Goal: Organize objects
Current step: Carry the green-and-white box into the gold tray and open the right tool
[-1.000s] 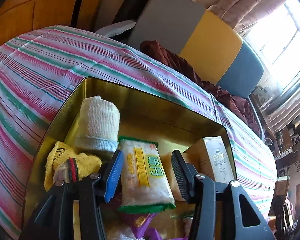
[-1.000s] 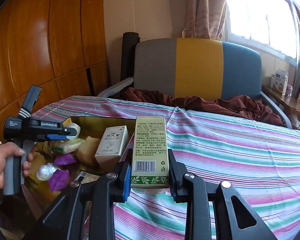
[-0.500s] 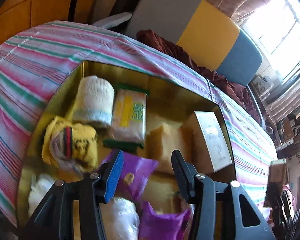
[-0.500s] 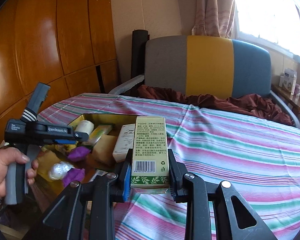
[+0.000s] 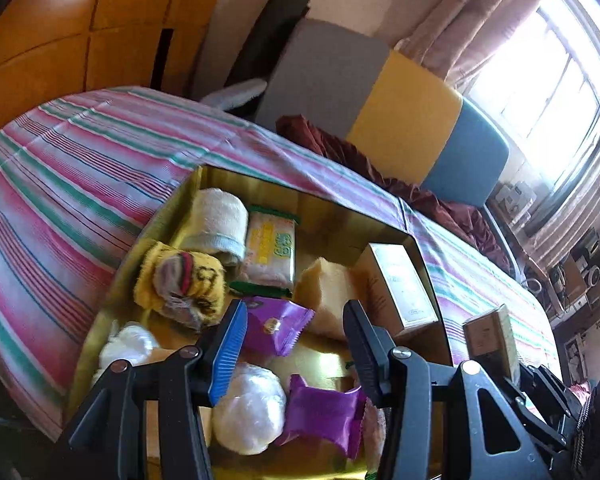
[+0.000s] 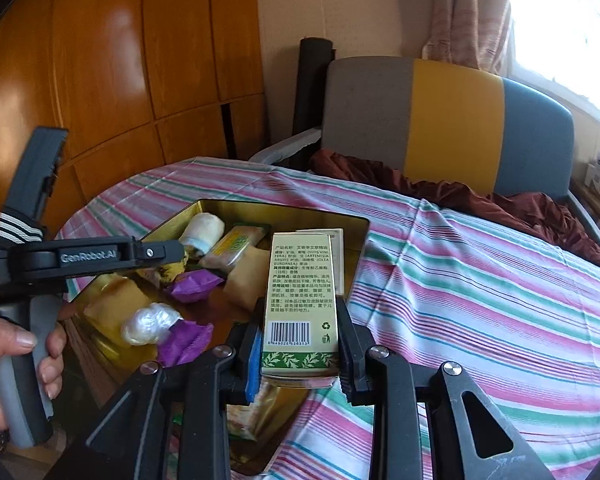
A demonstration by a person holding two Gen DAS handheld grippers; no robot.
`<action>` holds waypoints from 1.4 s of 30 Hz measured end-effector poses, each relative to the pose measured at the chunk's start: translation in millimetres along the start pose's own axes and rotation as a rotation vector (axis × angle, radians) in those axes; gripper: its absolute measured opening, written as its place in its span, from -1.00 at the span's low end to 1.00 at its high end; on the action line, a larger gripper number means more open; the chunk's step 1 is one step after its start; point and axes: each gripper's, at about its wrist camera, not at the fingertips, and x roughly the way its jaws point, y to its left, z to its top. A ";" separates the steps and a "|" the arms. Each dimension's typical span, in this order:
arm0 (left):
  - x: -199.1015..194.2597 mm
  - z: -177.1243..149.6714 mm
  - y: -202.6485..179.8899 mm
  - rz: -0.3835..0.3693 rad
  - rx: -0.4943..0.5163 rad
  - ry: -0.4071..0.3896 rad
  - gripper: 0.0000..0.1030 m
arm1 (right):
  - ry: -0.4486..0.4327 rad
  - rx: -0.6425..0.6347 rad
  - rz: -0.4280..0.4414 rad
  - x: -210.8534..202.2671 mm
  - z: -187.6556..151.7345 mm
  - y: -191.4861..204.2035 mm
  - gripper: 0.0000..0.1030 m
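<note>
The right gripper (image 6: 300, 356) holds a small printed carton (image 6: 301, 304) upright by its lower sides, just over the near edge of the gold tin (image 6: 356, 240); it looks light and stiff but crushable, so its flat side panels are the best hold. The left gripper (image 5: 296, 344) hangs over the tin with jaws wide and empty, above a slippery purple sachet (image 5: 278, 326) and soft socks (image 5: 180, 280). The bench wears a striped cloth (image 6: 480, 280) that could ruck, with a chair (image 6: 452, 124) behind and a window beyond.

A tin (image 5: 220, 178) sits on the table (image 5: 80, 168) — towel roll (image 5: 220, 222) at its far-left corner, box (image 5: 400, 284) along its right wall, chair (image 5: 380, 108) beyond.
</note>
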 end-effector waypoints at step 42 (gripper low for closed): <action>-45.3 -14.9 22.5 0.261 0.056 -0.032 -0.02 | 0.339 -0.162 0.031 173.7 89.1 36.5 -0.40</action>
